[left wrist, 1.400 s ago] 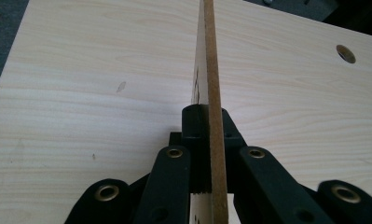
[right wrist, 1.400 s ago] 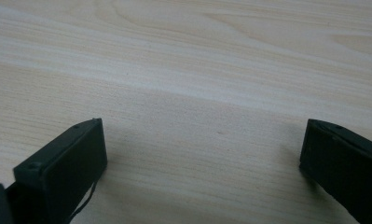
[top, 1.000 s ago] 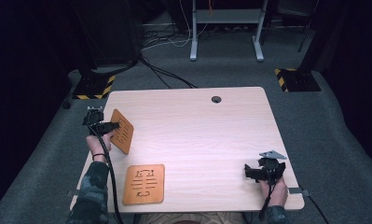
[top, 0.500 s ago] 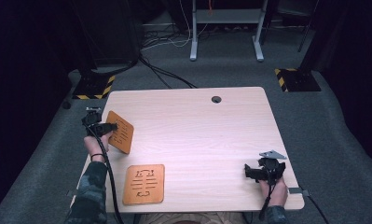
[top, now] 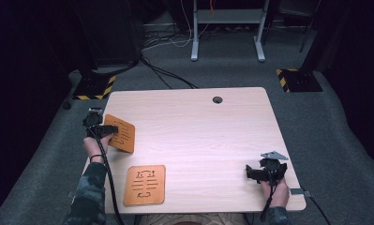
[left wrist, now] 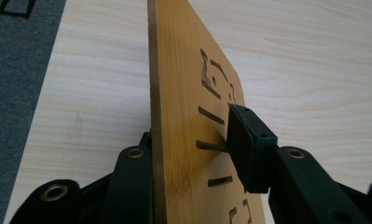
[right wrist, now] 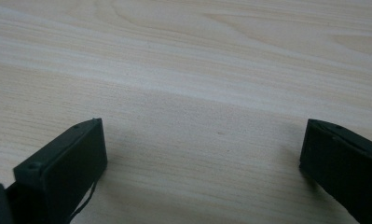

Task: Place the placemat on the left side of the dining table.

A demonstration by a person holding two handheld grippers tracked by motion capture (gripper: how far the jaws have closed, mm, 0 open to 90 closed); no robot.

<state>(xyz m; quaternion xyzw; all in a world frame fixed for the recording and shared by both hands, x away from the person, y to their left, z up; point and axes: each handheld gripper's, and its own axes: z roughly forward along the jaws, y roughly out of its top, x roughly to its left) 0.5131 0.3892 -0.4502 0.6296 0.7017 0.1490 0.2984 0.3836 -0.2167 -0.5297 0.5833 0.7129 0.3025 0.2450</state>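
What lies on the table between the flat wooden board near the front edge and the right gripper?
Bare tabletop: the high view shows nothing between the flat board and the right gripper.

Bright tabletop, dark surroundings, soft shadows, close views perhaps slightly blurred

A pale wood table (top: 198, 136) sits at the centre of the high view on grey carpet (top: 330, 126). It has rounded corners and 1 dark round hole (top: 217, 100) near the middle of its upper edge. At the lower left of the tabletop 1 orange board (top: 145, 184) with cut slots lies flat, just inside the bottom edge. The remaining surface is plain wood grain.
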